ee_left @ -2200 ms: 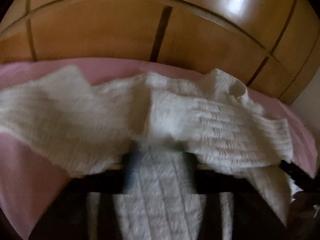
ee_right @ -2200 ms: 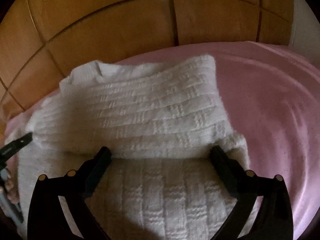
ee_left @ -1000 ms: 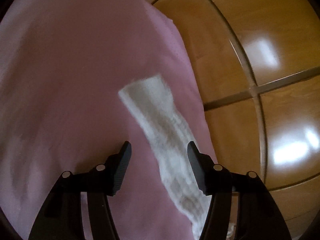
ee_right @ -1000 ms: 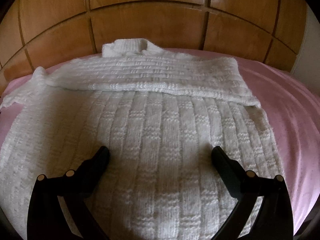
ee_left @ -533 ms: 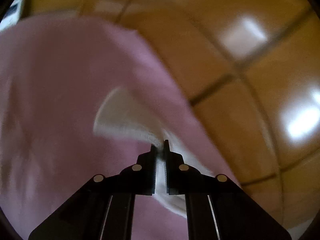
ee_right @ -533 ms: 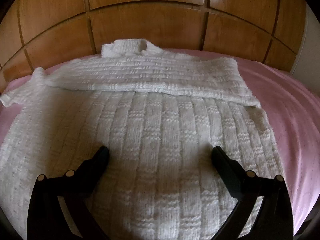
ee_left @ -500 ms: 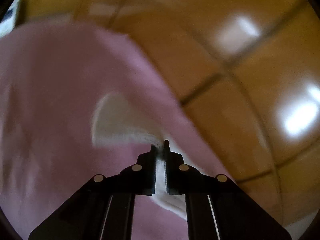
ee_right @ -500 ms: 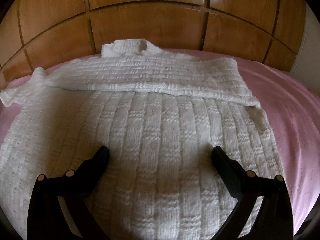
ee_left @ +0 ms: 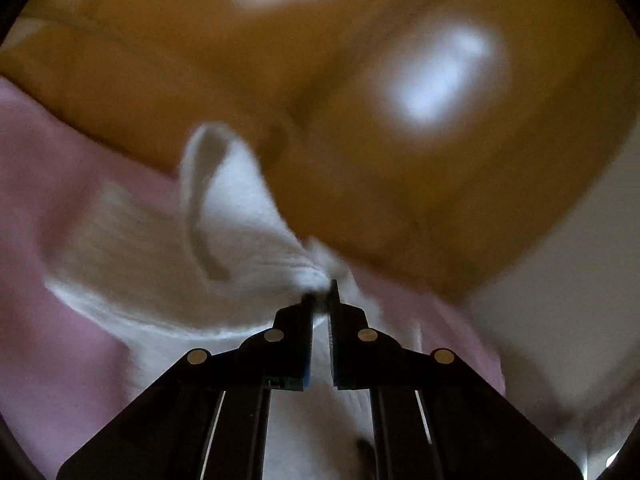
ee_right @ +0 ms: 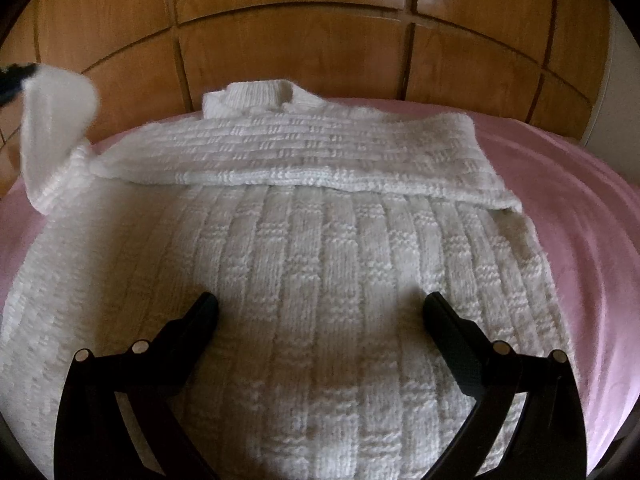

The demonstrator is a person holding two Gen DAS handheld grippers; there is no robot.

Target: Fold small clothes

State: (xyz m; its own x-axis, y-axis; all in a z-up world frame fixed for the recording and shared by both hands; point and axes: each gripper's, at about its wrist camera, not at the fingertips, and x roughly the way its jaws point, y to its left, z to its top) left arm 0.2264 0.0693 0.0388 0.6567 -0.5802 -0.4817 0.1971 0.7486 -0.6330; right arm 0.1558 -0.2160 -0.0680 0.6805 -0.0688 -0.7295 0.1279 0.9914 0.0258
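Observation:
A white knitted sweater (ee_right: 312,272) lies flat on a pink bedcover (ee_right: 580,208), collar toward the headboard. One sleeve is folded across its chest (ee_right: 304,152). My left gripper (ee_left: 321,298) is shut on the cuff of the other sleeve (ee_left: 224,216), which hangs lifted and blurred in the left wrist view. In the right wrist view that raised sleeve (ee_right: 52,120) stands up at the far left, with the left gripper's dark tip (ee_right: 14,76) above it. My right gripper (ee_right: 320,312) hovers open over the sweater's lower body, nothing between its fingers.
A glossy wooden panelled headboard (ee_right: 304,40) runs behind the bed. A pale wall (ee_left: 560,272) shows at the right in the left wrist view. Pink bedcover lies bare to the right of the sweater.
My left gripper shut on the sleeve cuff, then swung up and across, lifting the sleeve off the bed. The right gripper stayed still and open.

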